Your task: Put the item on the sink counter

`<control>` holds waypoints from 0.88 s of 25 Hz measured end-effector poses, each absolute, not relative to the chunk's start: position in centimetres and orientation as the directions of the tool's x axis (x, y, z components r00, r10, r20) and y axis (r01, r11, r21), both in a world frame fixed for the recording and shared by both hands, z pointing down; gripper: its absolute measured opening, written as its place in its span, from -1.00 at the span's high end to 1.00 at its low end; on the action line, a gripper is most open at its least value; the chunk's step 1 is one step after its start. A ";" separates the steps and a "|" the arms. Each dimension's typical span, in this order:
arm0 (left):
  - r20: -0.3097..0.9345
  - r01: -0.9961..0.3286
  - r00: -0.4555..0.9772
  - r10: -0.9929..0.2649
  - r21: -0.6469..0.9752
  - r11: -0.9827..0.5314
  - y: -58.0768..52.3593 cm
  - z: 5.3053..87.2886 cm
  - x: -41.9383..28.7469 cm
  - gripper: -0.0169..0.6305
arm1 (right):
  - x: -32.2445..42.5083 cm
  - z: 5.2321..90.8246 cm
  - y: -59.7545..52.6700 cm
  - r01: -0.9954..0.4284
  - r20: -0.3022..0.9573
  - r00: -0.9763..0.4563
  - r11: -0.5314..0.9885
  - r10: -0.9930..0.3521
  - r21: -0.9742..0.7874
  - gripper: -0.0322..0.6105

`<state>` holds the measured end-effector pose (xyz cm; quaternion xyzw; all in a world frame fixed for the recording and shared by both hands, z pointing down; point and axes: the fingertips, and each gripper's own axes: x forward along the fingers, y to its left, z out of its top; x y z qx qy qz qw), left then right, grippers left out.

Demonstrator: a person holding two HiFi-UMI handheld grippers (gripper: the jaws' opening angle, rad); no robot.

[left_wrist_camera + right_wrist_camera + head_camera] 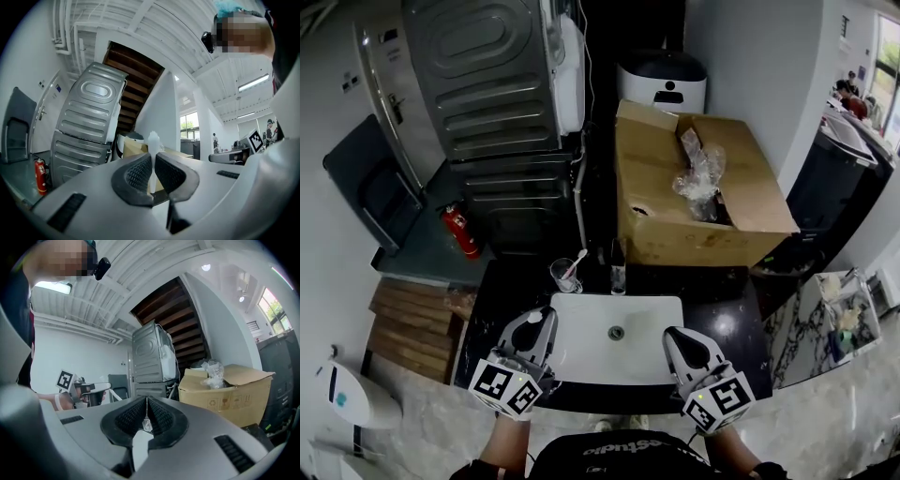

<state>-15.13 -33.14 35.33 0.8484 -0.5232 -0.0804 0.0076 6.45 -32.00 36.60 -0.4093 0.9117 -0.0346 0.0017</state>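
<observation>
Head view looks down past a grey washer (487, 84) far left and an open cardboard box (675, 220) far right. Nearer is a black sink counter (736, 323) with a white basin (591, 352), and both grippers hover over its near edge. The left gripper (541, 317) is clamped on a slim white item (153, 143) whose tip pokes past the pads, probably carried to be set on the counter near the cup (563, 277), while the right gripper (677, 337) is closed and empty, seemingly just kept clear.

Bare sink (581, 345); cup (563, 276), cardboard box (675, 225) behind
</observation>
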 end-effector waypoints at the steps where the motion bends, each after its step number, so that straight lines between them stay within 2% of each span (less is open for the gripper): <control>1: -0.127 -0.888 0.436 -0.891 0.100 -0.448 -33.5 35.4 -15.0 0.86 | 6.7 36.8 -32.2 -0.745 0.027 -0.666 0.663 -0.745 -0.068 0.77; 7: -0.111 -0.905 0.408 -0.906 0.087 -0.417 -35.8 36.1 -15.5 0.86 | 7.4 38.4 -34.1 -0.747 0.067 -0.664 0.660 -0.744 -0.079 0.77; 22: 0.035 -0.943 0.313 -0.949 -0.108 -0.315 -46.4 41.7 -21.0 0.86 | 4.9 41.2 -39.0 -0.728 0.153 -0.683 0.681 -0.714 -0.079 0.77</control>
